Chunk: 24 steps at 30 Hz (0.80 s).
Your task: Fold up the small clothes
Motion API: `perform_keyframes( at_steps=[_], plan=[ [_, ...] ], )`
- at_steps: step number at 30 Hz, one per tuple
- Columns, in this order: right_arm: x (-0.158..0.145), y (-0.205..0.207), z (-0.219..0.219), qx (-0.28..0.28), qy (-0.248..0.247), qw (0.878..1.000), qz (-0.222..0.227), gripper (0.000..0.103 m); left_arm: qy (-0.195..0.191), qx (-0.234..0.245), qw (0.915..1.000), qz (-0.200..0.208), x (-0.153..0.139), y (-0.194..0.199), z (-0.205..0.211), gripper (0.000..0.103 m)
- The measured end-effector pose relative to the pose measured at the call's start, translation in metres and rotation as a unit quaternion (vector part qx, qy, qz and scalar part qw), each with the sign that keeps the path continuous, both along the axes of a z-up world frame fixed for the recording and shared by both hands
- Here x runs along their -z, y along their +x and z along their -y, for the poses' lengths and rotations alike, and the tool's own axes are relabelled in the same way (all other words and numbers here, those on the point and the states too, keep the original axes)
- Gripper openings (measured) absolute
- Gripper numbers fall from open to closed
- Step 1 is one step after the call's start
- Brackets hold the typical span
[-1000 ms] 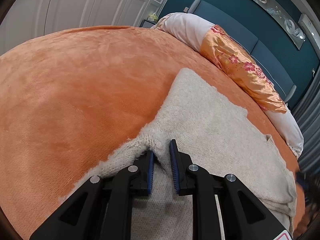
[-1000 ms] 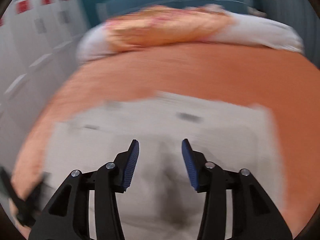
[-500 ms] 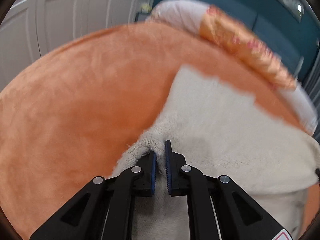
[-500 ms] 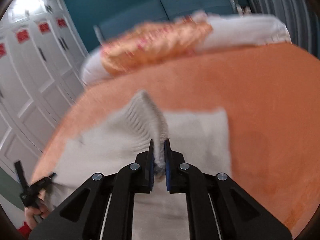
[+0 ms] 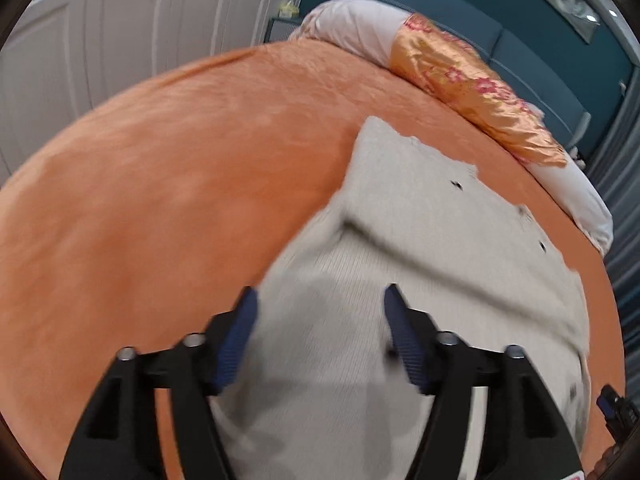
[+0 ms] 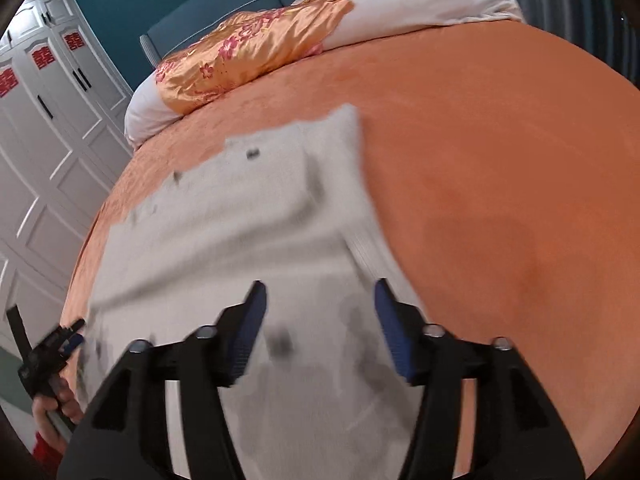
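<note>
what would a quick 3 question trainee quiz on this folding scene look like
1. True or false: the left tool is clamped on the cream knit sweater.
2. What does the sweater lie on: A white sheet, B orange blanket, C wooden floor?
3. Fill in: the right tool is ____ above the sweater.

Key: 1 false, it is open; 2 B; 3 open.

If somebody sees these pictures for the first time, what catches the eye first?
The bright orange bedspread fills both views. A cream knit sweater lies flat in its middle, with the open left gripper and open right gripper above its near edge. Behind, an orange floral pillow sits at the headboard.
</note>
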State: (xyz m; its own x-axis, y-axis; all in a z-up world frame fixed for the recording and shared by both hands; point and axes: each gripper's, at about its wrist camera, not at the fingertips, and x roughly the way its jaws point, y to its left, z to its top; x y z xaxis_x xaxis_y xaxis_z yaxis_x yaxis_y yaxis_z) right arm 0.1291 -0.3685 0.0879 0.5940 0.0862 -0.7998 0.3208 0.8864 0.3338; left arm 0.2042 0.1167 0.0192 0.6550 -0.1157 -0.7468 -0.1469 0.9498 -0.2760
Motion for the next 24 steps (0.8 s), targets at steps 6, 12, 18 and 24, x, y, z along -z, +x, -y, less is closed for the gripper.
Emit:
perform_keyframes(
  at_steps=[6, 12, 18, 24],
  plan=[
    [0.010, -0.135, -0.004, 0.023, 0.045, 0.996, -0.074, 0.060, 0.002, 0.031, 0.9980, -0.056, 0.011, -0.105, -0.024, 0.070],
    [0.023, -0.170, -0.019, 0.016, 0.114, 0.990, -0.078, 0.062, -0.070, 0.018, 0.9950, -0.069, 0.024, -0.152, -0.032, 0.072],
    [0.030, -0.147, -0.043, 0.004, 0.117, 0.991, -0.066, 0.068, -0.098, 0.013, 0.9922, -0.076, 0.024, -0.144, -0.026, 0.072],
    [0.027, -0.136, -0.051, -0.002, 0.120, 0.991, -0.057, 0.050, -0.120, 0.001, 0.9889, -0.087, 0.022, -0.136, -0.032, 0.056]
  ],
)
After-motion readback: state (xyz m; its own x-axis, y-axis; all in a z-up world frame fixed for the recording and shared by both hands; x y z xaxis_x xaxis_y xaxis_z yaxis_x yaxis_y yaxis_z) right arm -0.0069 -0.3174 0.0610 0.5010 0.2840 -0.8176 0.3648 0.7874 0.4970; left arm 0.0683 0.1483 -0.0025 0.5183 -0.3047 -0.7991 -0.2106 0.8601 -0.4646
